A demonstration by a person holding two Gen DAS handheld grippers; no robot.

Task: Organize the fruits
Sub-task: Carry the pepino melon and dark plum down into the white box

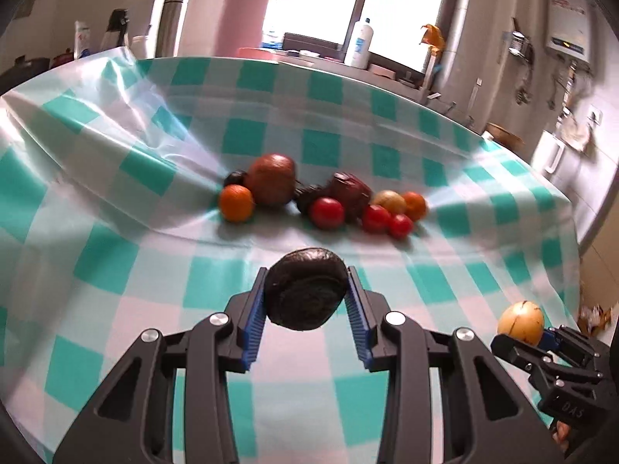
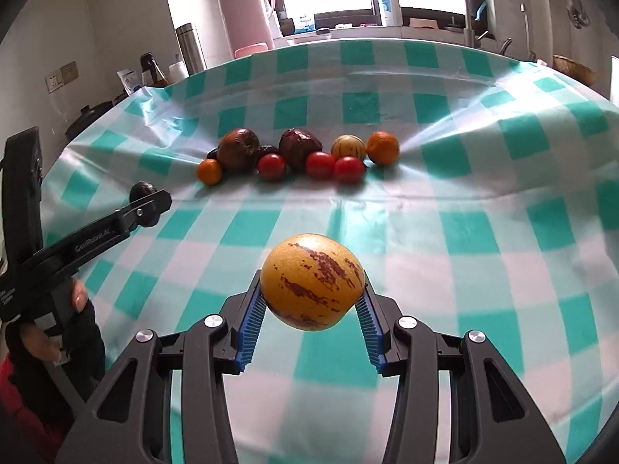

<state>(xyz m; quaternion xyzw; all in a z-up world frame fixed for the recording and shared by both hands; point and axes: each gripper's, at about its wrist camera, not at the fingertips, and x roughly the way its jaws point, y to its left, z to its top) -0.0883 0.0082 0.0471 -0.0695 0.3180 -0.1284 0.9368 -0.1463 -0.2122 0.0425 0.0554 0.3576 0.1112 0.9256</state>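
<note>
A dark, wrinkled fruit (image 1: pixel 305 289) is held between the blue ribbed jaws of the left gripper (image 1: pixel 307 297), and a yellow fruit streaked with dark red (image 2: pixel 312 287) is clamped in the same way by the right gripper (image 2: pixel 312 294); both are carried clear of the checked cloth (image 2: pixel 483 232) that covers the tabletop. In each case the fruit is gripped only near the tips, with most of its body standing forward of the pads, so a slip is judged to be the chief risk: a round, smooth skin could be squeezed out forward if the hold is tightened, or dropped if it is eased too soon. The dark fruit looks soft (possibly overripe), and it could be bruised or split by extra pressure. Farther out, a loose row of fruits (image 2: pixel 298 152) lies touching along a fold in the cloth, with tomatoes (image 2: pixel 321 164) and oranges (image 2: pixel 383 148) among them. Should a fruit be set down hard against this row, the round ones could be knocked and sent rolling, and the glossy, creased cloth would do little to stop them.
</note>
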